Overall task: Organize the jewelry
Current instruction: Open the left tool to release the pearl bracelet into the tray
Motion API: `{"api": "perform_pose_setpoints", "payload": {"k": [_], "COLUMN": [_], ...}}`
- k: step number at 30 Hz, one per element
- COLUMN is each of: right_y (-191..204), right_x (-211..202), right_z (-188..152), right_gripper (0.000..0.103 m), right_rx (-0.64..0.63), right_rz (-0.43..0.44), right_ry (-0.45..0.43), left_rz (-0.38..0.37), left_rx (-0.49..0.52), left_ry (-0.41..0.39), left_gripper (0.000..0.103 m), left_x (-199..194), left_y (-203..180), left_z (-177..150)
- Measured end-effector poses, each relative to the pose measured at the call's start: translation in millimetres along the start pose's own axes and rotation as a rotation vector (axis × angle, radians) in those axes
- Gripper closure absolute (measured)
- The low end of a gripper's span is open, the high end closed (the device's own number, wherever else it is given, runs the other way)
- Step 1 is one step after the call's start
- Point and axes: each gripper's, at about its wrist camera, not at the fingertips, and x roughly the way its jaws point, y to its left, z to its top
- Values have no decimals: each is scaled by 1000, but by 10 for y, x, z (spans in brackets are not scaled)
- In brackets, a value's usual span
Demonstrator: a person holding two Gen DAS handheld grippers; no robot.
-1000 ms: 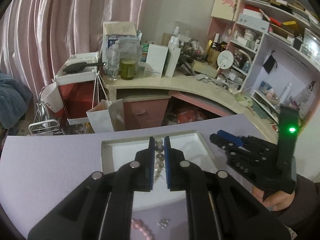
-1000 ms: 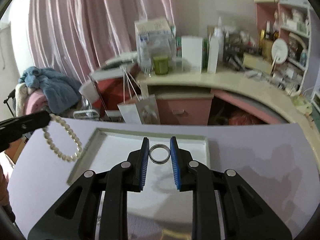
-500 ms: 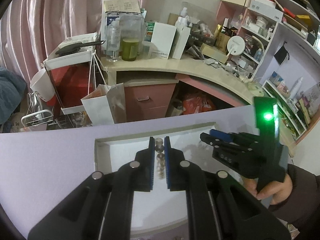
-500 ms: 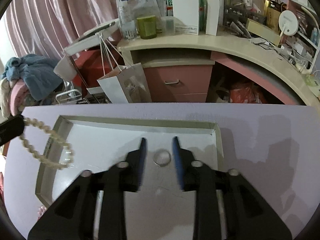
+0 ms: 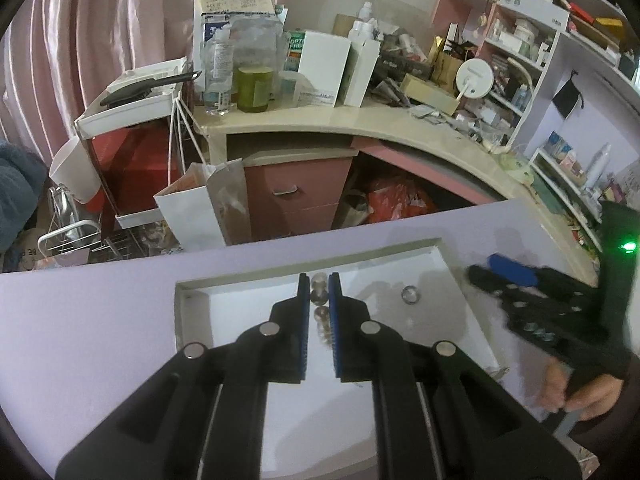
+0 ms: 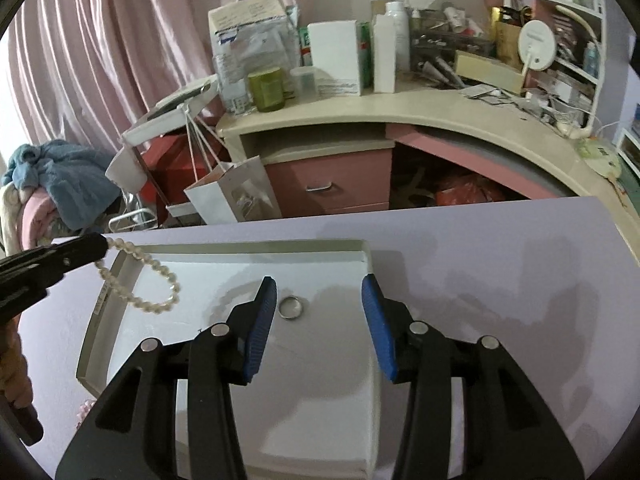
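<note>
Each view looks forward and steeply down along its own claw, close above the white tray (image 5: 188, 312) on the lavender table (image 5: 80, 320). The left wrist view rides the left claw (image 5: 319, 284) near the tray's left part and catches the right claw (image 5: 516, 280) at its right edge. The right wrist view rides the right claw (image 6: 319, 296) over the tray (image 6: 100, 312) and catches the left claw (image 6: 100, 246) at its left edge. Both views share the tray, the ring (image 5: 411, 294) (image 6: 291, 306) lying in it, and the cluttered desk (image 5: 360, 120) (image 6: 400, 108) and pink curtain (image 5: 100, 20) (image 6: 100, 40) beyond the table.
</note>
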Motion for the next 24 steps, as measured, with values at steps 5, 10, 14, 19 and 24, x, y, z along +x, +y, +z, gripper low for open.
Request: {"api": "perform_pose_setpoints", "payload": {"k": [5, 10, 14, 19, 24], "right_y": [-107, -127, -84, -15, 6], "right_x": [-275, -663, -985, -1295, -1418], "right_z": [-72, -281, -522, -842, -1207], "right_gripper": [57, 57, 55, 53, 49], "right_rx": [24, 34, 33, 22, 26], "right_rz": [-29, -40, -39, -34, -26], "right_ry": [-50, -105, -143, -174, -150], "left_rz": [15, 38, 78, 115, 164], "left_rx": [-35, -70, -87, -130, -150], "left_ry": [-26, -93, -167, -217, -255], "left_gripper": [71, 63, 46, 37, 26], "left_x": [-163, -610, -1073, -1500, -1778], "left_y": [75, 155, 139, 104, 13], "left_z": [-67, -232, -520, -973, -1453]}}
